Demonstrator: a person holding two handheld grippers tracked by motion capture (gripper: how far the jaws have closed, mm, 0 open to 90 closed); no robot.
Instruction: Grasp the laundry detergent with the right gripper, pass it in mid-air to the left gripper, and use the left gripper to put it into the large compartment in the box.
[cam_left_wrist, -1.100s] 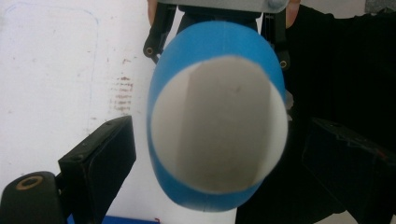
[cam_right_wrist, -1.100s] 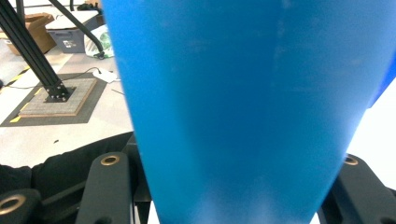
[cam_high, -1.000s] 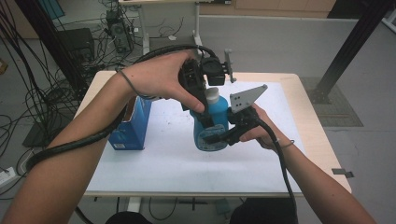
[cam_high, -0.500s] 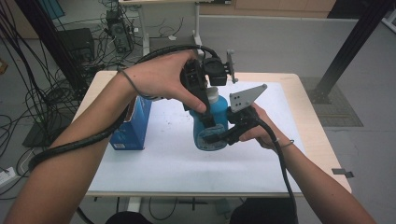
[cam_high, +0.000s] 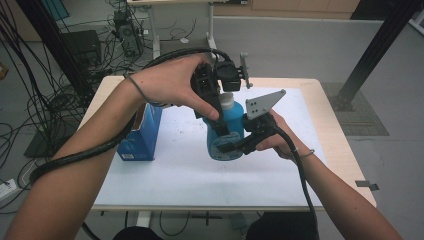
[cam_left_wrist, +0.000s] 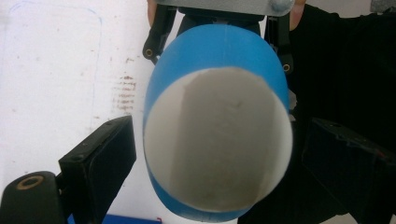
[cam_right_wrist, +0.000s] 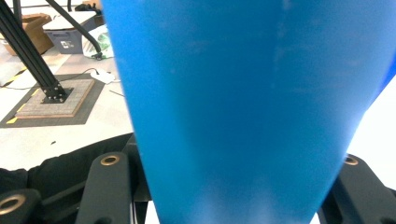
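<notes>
Blue bottle (cam_high: 227, 134) with white cap held above middle of table (cam_high: 190, 175), tilted. Right claw (cam_high: 239, 145) clamped on bottle body. Left claw (cam_high: 223, 131) over cap end, jaws apart, not pressing. Blue box (cam_high: 142, 135) stands beside, left.

A pale wooden table (cam_high: 345, 165) is standing on a grey floor (cam_high: 395, 80), a white sheet (cam_high: 190, 175) covering most of its top. Black cables (cam_high: 35, 100) are trailing beyond its left edge, and a dark metal post (cam_high: 372, 50) is slanting past its far right corner.
</notes>
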